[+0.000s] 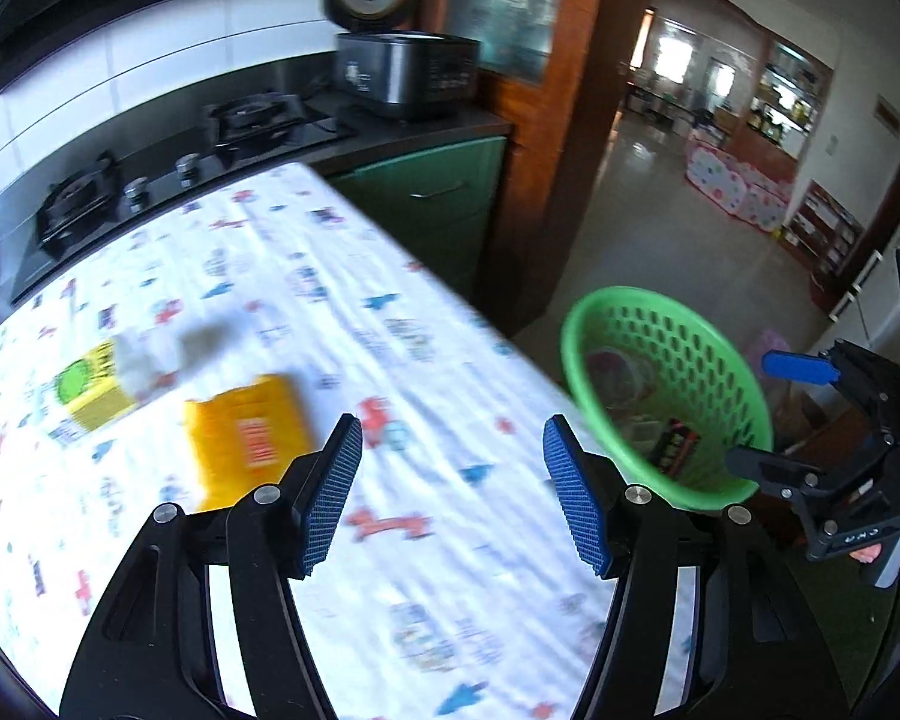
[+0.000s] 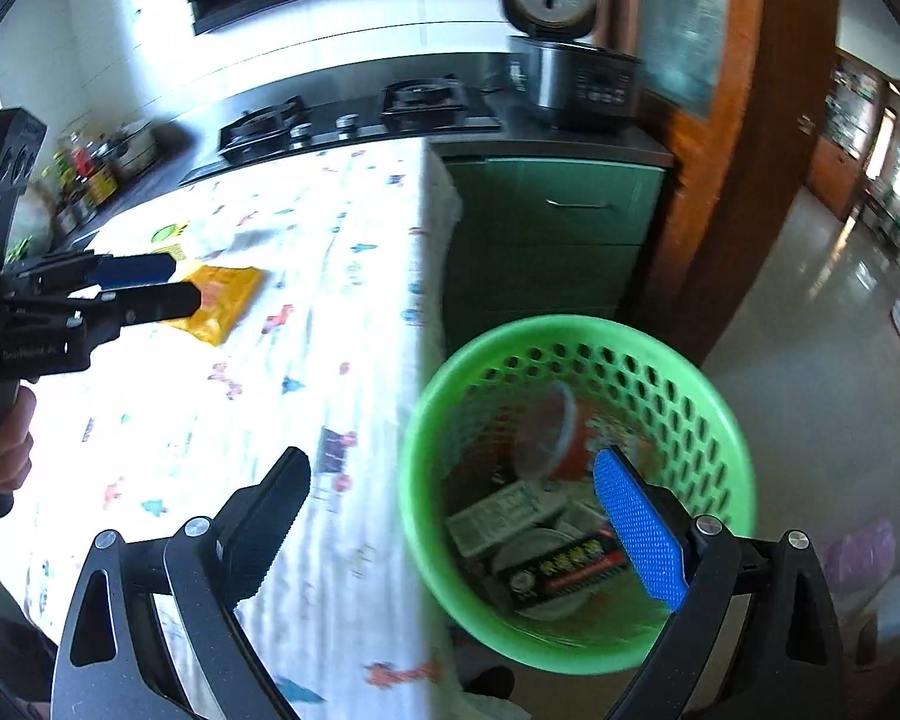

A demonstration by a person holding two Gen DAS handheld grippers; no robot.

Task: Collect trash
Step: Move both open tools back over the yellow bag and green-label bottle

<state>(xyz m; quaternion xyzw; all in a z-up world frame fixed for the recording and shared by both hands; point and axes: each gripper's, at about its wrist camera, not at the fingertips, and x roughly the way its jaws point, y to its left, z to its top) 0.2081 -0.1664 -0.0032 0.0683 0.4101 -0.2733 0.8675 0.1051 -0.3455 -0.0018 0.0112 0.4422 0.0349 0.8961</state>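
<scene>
1. A green perforated wastebasket (image 2: 576, 492) stands on the floor just beside the right edge of the counter (image 1: 342, 312), which is covered in a white printed cloth.
2. Inside the wastebasket lie a red-and-white cup (image 2: 555, 435), a pale printed carton (image 2: 498, 513) and a black packet with yellow lettering (image 2: 564, 573); other pieces beneath are too blurred to name.
3. On the counter, left of centre, lie a yellow snack packet (image 1: 249, 438) and, just beyond it, a yellow-green carton (image 1: 90, 390).
4. The left gripper (image 1: 450, 492) hovers above the counter, jaws wide apart, holding nothing.
5. The right gripper (image 2: 450, 522) hangs over the wastebasket's near rim, jaws spread wide and empty.
</scene>
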